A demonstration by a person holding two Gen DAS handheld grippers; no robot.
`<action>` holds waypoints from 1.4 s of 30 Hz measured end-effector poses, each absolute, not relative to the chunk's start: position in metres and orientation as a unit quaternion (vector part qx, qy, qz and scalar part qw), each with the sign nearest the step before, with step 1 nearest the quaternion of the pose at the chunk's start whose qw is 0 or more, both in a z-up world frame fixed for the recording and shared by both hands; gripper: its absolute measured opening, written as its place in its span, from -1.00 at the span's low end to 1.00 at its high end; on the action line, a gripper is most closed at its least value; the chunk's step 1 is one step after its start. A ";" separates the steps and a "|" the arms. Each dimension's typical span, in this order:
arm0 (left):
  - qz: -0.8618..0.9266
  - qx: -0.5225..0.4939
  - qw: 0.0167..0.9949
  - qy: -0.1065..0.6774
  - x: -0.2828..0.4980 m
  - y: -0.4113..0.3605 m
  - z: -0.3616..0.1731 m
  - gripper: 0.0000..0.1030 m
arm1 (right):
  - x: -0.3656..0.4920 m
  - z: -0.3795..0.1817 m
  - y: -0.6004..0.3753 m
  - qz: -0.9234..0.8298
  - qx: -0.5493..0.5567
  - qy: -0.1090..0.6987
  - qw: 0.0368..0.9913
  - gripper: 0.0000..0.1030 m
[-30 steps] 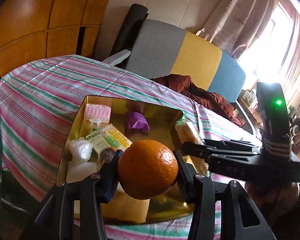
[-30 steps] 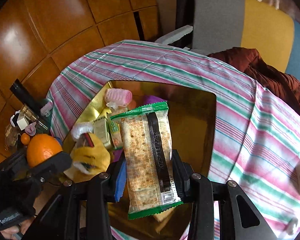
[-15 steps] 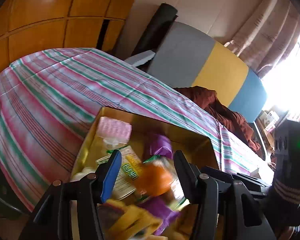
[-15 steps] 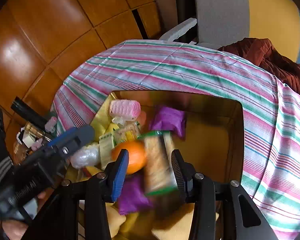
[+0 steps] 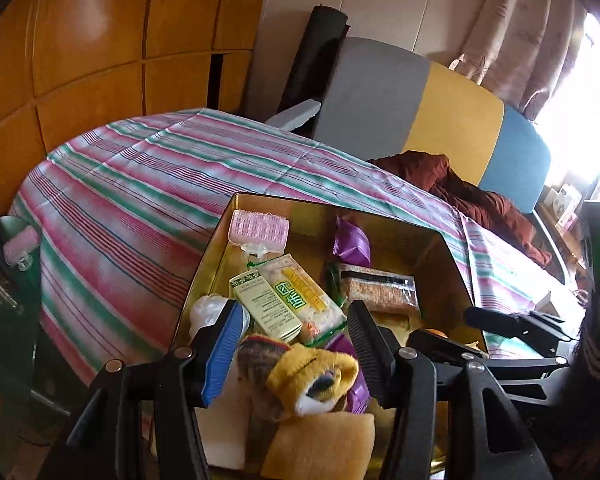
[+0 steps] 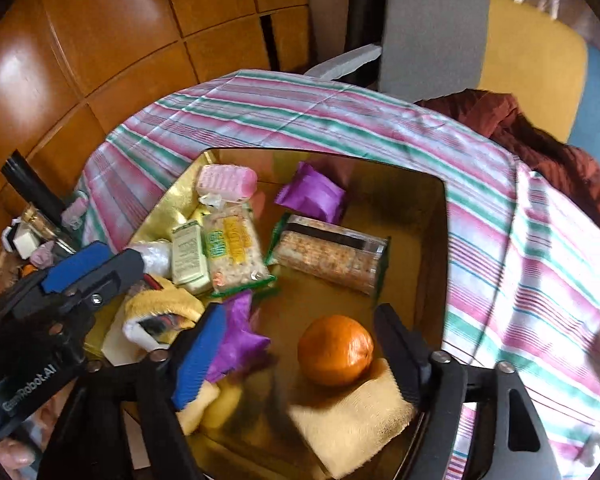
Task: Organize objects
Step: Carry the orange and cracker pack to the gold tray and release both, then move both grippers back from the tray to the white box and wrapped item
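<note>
A gold tin (image 6: 432, 216) sits on a striped tablecloth (image 5: 140, 184) and holds nearly everything in view. An orange (image 6: 335, 350), round and glossy, rests by the tin's near edge, touching a folded yellow cloth (image 6: 352, 416). A clear-wrapped cracker packet (image 6: 332, 258) lies flat in the middle. Along the left edge sit a pink hair roller (image 6: 226, 182), a rice cracker pack (image 6: 236, 250) and a small box (image 6: 189, 256); a purple pouch (image 6: 312, 196) lies towards the far edge. The left gripper (image 5: 296, 344) and the right gripper (image 6: 296, 356) both hover over the tin with jaws spread and empty. Sorting looks nearly finished; no stray things show on the cloth.
</note>
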State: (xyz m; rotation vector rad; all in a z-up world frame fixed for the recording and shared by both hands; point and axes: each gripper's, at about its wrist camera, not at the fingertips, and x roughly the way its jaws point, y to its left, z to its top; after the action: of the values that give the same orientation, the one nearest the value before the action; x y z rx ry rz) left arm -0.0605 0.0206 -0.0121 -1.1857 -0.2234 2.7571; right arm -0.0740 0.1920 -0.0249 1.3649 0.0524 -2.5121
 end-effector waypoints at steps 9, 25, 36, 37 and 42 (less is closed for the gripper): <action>0.923 -0.376 0.058 -0.048 -0.042 0.026 -0.002 0.07 | -0.055 -0.023 0.201 -0.880 0.461 0.022 0.115 0.99; 0.928 -0.362 0.083 -0.009 -0.018 0.053 0.004 0.07 | -0.027 -0.011 0.224 -0.910 0.411 0.044 0.032 0.99; 0.922 -0.374 0.097 0.002 -0.012 0.067 -0.002 0.07 | -0.010 -0.008 0.246 -0.915 0.400 0.045 0.005 0.99; 0.922 -0.373 0.098 0.003 -0.011 0.068 -0.002 0.07 | -0.008 -0.008 0.247 -0.916 0.399 0.048 0.003 0.99; 0.922 -0.372 0.109 0.010 -0.007 0.078 -0.001 0.07 | 0.000 -0.011 0.251 -0.917 0.395 0.056 -0.001 0.99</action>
State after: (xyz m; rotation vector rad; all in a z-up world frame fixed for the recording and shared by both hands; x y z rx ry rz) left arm -0.0074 0.0777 -0.0006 -1.0927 0.0303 2.7107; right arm -0.0005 0.2506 -0.0113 1.2418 0.1771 -2.8825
